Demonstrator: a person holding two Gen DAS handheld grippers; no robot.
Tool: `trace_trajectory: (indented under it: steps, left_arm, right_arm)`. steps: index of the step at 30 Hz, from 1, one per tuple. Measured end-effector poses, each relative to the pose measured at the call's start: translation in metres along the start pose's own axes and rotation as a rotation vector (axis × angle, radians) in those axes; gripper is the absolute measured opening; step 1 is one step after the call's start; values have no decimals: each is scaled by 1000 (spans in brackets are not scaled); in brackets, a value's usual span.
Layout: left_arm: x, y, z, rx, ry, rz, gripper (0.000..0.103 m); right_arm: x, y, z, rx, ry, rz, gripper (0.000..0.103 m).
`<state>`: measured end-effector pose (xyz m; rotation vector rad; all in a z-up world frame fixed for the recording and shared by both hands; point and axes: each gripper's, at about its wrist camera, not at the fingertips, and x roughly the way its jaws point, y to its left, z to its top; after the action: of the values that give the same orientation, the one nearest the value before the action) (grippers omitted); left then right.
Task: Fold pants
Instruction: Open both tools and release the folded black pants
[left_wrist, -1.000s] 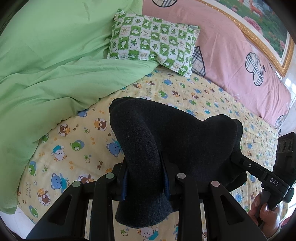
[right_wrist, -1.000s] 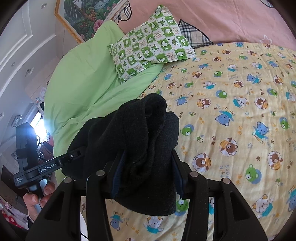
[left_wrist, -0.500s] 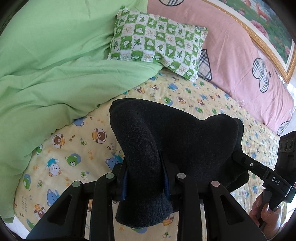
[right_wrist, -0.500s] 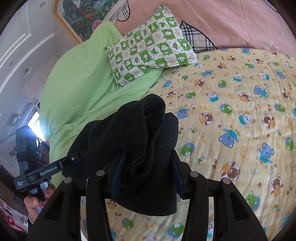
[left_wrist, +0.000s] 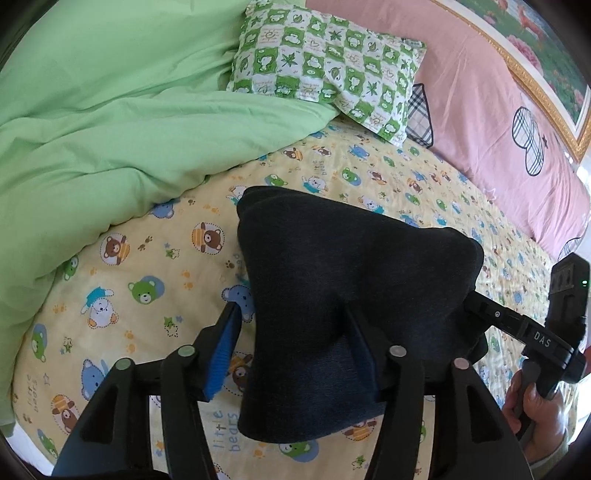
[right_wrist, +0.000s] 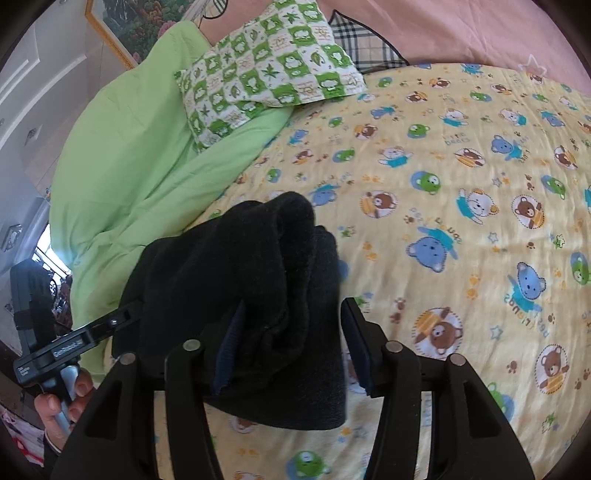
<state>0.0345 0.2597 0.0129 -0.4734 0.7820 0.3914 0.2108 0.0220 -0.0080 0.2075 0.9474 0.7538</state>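
The pants are a dark, folded bundle hanging just above the yellow bear-print sheet. In the left wrist view my left gripper has its jaws opening. Its blue left pad stands clear of the cloth, which leans on the right finger. In the right wrist view the pants sit between the opening jaws of my right gripper. The cloth rests against the left pad, and the right pad has a thin gap beside it. Each view shows the other gripper's handle in a hand.
A green quilt is heaped along the left of the bed. A green-and-white checked pillow lies at the head against pink bedding. A framed picture hangs behind. Bare sheet stretches to the right.
Both pairs of jaws have spread apart. The left gripper's left pad has come off the pants. Both grippers and the bundle have sunk closer to the sheet.
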Motion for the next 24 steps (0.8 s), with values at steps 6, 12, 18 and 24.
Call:
trace_trajectory:
  steps: [6, 12, 18, 24]
  left_arm:
    - [2, 10, -4, -26, 2, -28, 71]
    - [-12, 3, -10, 13, -1, 14, 71]
    - [-27, -8, -20, 50, 1, 30, 73]
    - [-43, -23, -32, 118, -23, 66, 79]
  right_arm:
    - [3, -27, -6, 52, -11, 19, 70]
    - [-6, -35, -7, 68, -27, -3, 70]
    - [-14, -37, -8, 85, -42, -7, 70]
    - [-34, -16, -13, 30, -76, 6, 71]
